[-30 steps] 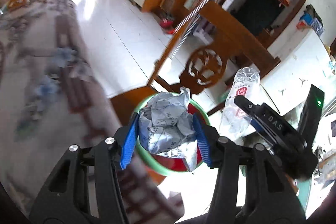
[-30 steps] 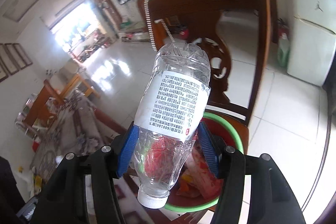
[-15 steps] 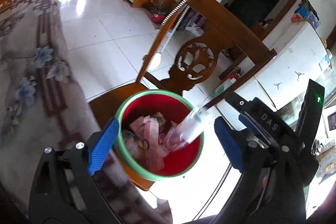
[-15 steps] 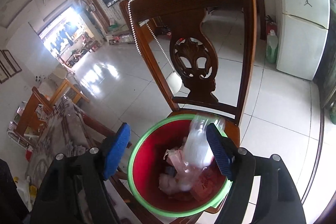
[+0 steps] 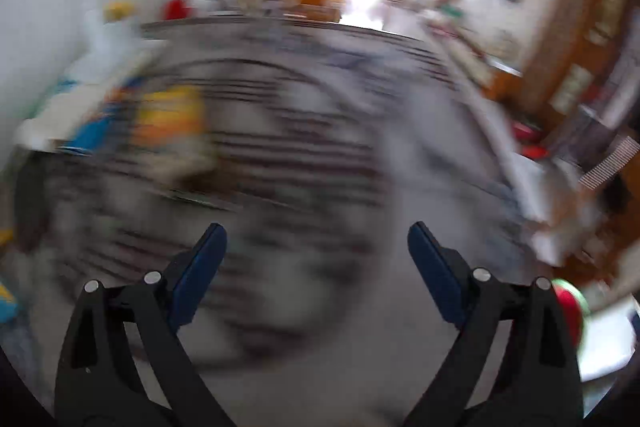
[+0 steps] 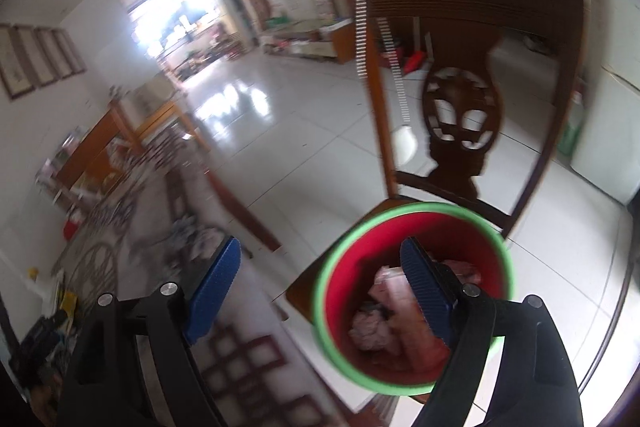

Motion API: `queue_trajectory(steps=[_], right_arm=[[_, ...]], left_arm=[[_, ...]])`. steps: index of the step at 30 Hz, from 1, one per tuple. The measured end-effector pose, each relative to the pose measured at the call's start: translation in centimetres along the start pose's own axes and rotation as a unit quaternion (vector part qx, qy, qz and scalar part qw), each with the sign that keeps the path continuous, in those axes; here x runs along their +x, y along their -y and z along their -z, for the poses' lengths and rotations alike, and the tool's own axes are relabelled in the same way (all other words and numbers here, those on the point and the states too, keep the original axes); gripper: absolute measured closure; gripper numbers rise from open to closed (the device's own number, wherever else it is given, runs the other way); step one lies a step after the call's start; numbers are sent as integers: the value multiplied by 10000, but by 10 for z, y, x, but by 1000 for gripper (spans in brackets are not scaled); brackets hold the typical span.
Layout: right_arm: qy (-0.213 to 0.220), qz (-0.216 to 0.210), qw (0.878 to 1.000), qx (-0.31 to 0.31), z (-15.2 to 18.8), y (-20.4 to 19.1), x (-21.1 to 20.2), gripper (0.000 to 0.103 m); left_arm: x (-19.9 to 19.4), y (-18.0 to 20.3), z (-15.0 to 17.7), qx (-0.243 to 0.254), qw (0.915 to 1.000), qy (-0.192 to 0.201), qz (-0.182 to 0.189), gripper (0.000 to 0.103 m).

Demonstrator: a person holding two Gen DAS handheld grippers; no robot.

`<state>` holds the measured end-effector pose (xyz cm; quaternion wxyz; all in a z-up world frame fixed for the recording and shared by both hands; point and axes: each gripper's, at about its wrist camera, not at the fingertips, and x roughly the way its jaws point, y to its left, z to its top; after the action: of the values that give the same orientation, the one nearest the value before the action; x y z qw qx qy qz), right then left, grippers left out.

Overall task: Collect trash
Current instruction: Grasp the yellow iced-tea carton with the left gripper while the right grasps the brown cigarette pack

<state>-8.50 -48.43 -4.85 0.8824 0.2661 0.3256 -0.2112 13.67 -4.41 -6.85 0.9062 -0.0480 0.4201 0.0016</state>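
Trash sits in the red bucket (image 6: pixel 412 291) with the green rim, on the seat of the wooden chair (image 6: pixel 472 75). Your right tongs (image 6: pixel 320 279) are widening with nothing between them, one pad over the bucket; your left tongs (image 5: pixel 316 263) stand wide and empty over the patterned bench (image 5: pixel 280 155), in a heavily blurred view. To do the next pickup well, slow that left hand, find the blurred yellow and blue clutter (image 5: pixel 160 123) at the bench's edge, and straddle one piece before you squeeze.

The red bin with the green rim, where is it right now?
In the right wrist view, the red bin sits lower right on the wooden chair seat, partly behind the right claw.
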Motion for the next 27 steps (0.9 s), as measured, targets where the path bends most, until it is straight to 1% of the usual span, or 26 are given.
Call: queue_trajectory(steps=[1,3,5,7,8,10,12,13,14,15,16,17,19,21,22,23,25,26,27], right_arm=[[-34,-45,10000,-67,1,-8,2,24],[-100,-151,9997,-188,4,-24,6,23],[-150,-211,9990,-356,8,-43,10,23],[-199,-240,9984,-474,11,-56,15,23],[-229,-258,9981,-518,13,-61,17,23],[-319,-298,9968,-663,16,-76,24,23],[-380,-340,9952,-832,21,-91,28,23],[-399,-360,9945,-901,22,-97,30,23],[-416,-377,9937,-975,24,-102,32,23],[-429,-389,9923,-1093,26,-109,33,23],[-431,-381,9912,-1192,28,-113,34,23],[-429,-351,9901,-1292,29,-116,35,23],[-433,-308,9892,-1366,30,-118,36,23],[-465,-367,9900,-1279,30,-117,37,23],[-475,-372,9901,-1265,31,-116,37,23],[-475,-364,9901,-1270,31,-116,37,23],[-466,-356,9901,-1279,32,-117,35,23],[-470,-364,9900,-1281,32,-117,35,23],[-485,-385,9898,-1287,33,-118,34,23]], left_arm=[[6,-19,-10,-87,9996,16,-257,13],[17,-50,-28,-291,9981,-30,-549,13],[32,-74,-49,-510,9961,-130,-701,13],[44,-83,-63,-554,9952,-209,-781,13],[52,-84,-70,-504,9951,-311,-798,13],[77,-84,-82,-399,9934,-665,-842,13],[93,-93,-87,-499,9899,-859,-1010,13],[102,-100,-88,-645,9872,-991,-1070,13],[106,-104,-87,-767,9854,-1097,-1054,14],[113,-113,-87,-994,9826,-1262,-929,17],[117,-119,-87,-1136,9808,-1352,-830,33],[118,-124,-84,-1223,9784,-1477,-771,45],[112,-124,-78,-1090,9802,-1471,-754,45],[102,-119,-67,-738,9840,-1462,-708,45],[92,-115,-58,-609,9857,-1454,-594,46],[87,-115,-53,-583,9863,-1461,-498,46],[71,-112,-28,-620,9851,-1603,-81,46],[59,-108,-10,-590,9839,-1680,134,46],[53,-104,0,-498,9832,-1735,262,46]])
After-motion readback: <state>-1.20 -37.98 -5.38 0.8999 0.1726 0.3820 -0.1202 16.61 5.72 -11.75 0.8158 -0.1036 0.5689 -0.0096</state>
